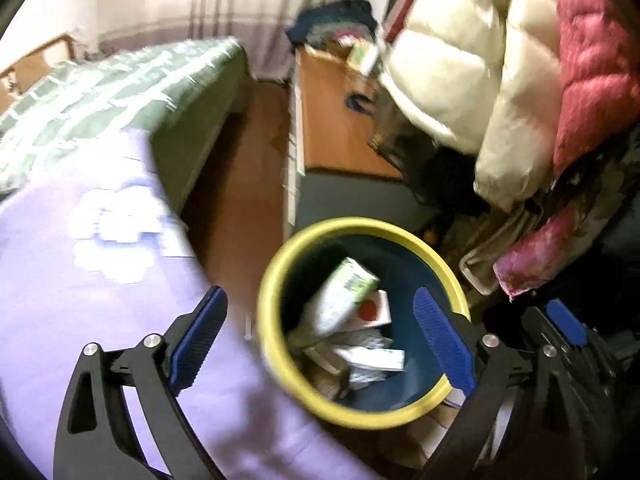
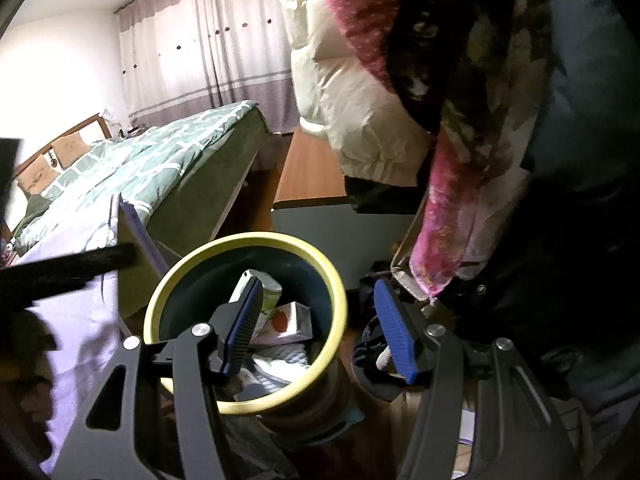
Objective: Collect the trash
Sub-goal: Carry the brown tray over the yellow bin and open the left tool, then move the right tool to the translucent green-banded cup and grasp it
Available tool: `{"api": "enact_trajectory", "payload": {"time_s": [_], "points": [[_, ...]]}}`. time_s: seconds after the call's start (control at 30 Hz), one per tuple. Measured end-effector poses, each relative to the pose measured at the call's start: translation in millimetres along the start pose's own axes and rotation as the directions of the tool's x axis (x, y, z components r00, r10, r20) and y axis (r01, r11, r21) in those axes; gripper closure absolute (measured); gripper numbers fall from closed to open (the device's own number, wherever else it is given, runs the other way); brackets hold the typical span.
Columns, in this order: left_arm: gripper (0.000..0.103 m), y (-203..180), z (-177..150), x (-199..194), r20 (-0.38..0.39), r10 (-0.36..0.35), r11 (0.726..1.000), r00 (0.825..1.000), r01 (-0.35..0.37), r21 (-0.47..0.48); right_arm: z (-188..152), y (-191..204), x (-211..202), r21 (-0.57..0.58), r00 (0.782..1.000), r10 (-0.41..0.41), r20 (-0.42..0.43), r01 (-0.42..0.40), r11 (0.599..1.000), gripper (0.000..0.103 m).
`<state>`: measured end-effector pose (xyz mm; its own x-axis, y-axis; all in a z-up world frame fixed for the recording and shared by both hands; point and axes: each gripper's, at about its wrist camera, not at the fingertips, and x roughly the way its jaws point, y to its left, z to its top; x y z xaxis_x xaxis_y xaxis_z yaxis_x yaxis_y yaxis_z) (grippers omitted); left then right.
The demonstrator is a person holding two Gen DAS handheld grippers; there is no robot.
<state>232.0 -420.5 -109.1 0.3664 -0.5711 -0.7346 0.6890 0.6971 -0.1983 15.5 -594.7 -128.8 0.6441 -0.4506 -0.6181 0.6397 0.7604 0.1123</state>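
- Left claw (image 1: pixel 320 344) was spread wide, nothing between its blue pads (image 1: pixel 444 340); it hung over the trash bin (image 1: pixel 276 276).
- Right claw (image 2: pixel 318 328) was also wide and empty; its left pad was over the bin's (image 2: pixel 340 300) opening, its right pad outside the rim.
- Right claw (image 1: pixel 560 324) showed in the left view just beside the bin's right edge.
- Bin: dark blue inside, yellow rim, upright on the floor, mouth clear above.
- Trash inside: a white and green carton (image 1: pixel 344 296) tilted against the wall, a white box with a red spot (image 1: pixel 374 310) below it, crumpled paper and wrappers (image 1: pixel 368 356) at the bottom. In the right view the carton (image 2: pixel 268 292) and the box (image 2: pixel 290 322) sat partly behind the pad.
- Tight edges: a lilac sheet (image 1: pixel 80 280) pressed up to the bin's left side; hanging clothes crowded the right – a cream puffer jacket (image 1: pixel 460 64), a pink quilted jacket (image 1: pixel 592 64), a pink floral cloth (image 2: pixel 444 232).
- Open room: a strip of brown wood floor (image 1: pixel 240 200) ran between the bed and the cabinet.
- Wooden surface (image 1: pixel 332 120) of the low cabinet stood beyond the bin, with a small dark item (image 1: pixel 358 102) on it, blurred, and a pile of clothes (image 1: pixel 336 20) at the far end.
- Bed (image 2: pixel 168 160) with a green patterned cover, wooden headboard (image 2: pixel 60 148), striped curtains (image 2: pixel 200 40) behind.
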Motion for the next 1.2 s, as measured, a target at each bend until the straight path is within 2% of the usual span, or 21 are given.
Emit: {"api": "enact_trajectory", "payload": {"time_s": [0.17, 0.27, 0.37, 0.47, 0.5, 0.57, 0.63, 0.8, 0.83, 0.9, 1.0, 1.1, 1.2], "points": [[0.006, 46.7, -23.2, -75.8, 0.114, 0.073, 0.997, 0.991, -0.069, -0.046, -2.1, 25.4, -0.4, -0.032, 0.999, 0.035, -0.011, -0.036, 0.999, 0.047], [0.005, 79.9, -40.6, -121.2, 0.178, 0.135, 0.989, 0.975, -0.122, -0.083, -3.1, 49.7, -3.3, -0.065, 0.998, 0.065, -0.013, -0.066, 0.996, 0.047], [0.005, 116.8, -58.3, -163.7, 0.224, 0.204, 0.975, 0.953, -0.176, -0.136, -4.2, 79.9, -9.3, -0.108, 0.995, 0.102, -0.012, -0.103, 0.989, 0.047], [0.005, 156.9, -76.9, -203.0, 0.264, 0.29, 0.95, 0.92, -0.243, -0.199, -5.5, 113.8, -13.5, -0.15, 0.989, 0.148, -0.016, -0.149, 0.977, 0.047], [0.005, 175.7, -85.6, -217.9, 0.276, 0.337, 0.933, 0.9, -0.279, -0.229, -5.7, 123.9, -14.0, -0.16, 0.986, 0.164, -0.02, -0.165, 0.973, 0.047], [0.005, 201.3, -96.5, -234.3, 0.281, 0.387, 0.909, 0.878, -0.313, -0.274, -9.6, 151.1, -16.7, -0.188, 0.98, 0.198, -0.03, -0.2, 0.962, 0.047], [0.005, 236.8, -110.6, -252.6, 0.278, 0.442, 0.875, 0.853, -0.341, -0.344, -13.2, 176.9, -18.5, -0.219, 0.973, 0.228, -0.046, -0.232, 0.948, 0.047], [0.005, 311.7, -146.3, -279.7, 0.247, 0.583, 0.768, 0.774, -0.425, -0.479, -23.7, 243.3, -25.6, -0.278, 0.941, 0.325, -0.096, -0.338, 0.899, 0.047], [0.005, 324.8, -154.1, -282.3, 0.234, 0.61, 0.743, 0.757, -0.443, -0.502, -25.8, 262.0, -27.7, -0.292, 0.929, 0.353, -0.113, -0.371, 0.882, 0.047], [0.005, 349.3, -169.0, -286.7, 0.21, 0.646, 0.699, 0.734, -0.459, -0.548, -28.7, 285.4, -30.6, -0.309, 0.914, 0.383, -0.136, -0.406, 0.86, 0.047], [0.005, 371.5, -184.7, -287.3, 0.178, 0.67, 0.655, 0.72, -0.461, -0.598, -34.8, 327.9, -37.7, -0.343, 0.889, 0.427, -0.162, -0.457, 0.821, 0.047], [0.005, 386.4, -196.8, -288.5, 0.147, 0.676, 0.627, 0.722, -0.458, -0.63, -42.4, 372.5, -41.6, -0.353, 0.856, 0.471, -0.212, -0.517, 0.78, 0.047], [0.005, 388.5, -199.8, -285.3, 0.133, 0.675, 0.613, 0.726, -0.45, -0.65, -53.3, 408.4, -44.2, -0.352, 0.827, 0.499, -0.259, -0.562, 0.748, 0.047]]}}
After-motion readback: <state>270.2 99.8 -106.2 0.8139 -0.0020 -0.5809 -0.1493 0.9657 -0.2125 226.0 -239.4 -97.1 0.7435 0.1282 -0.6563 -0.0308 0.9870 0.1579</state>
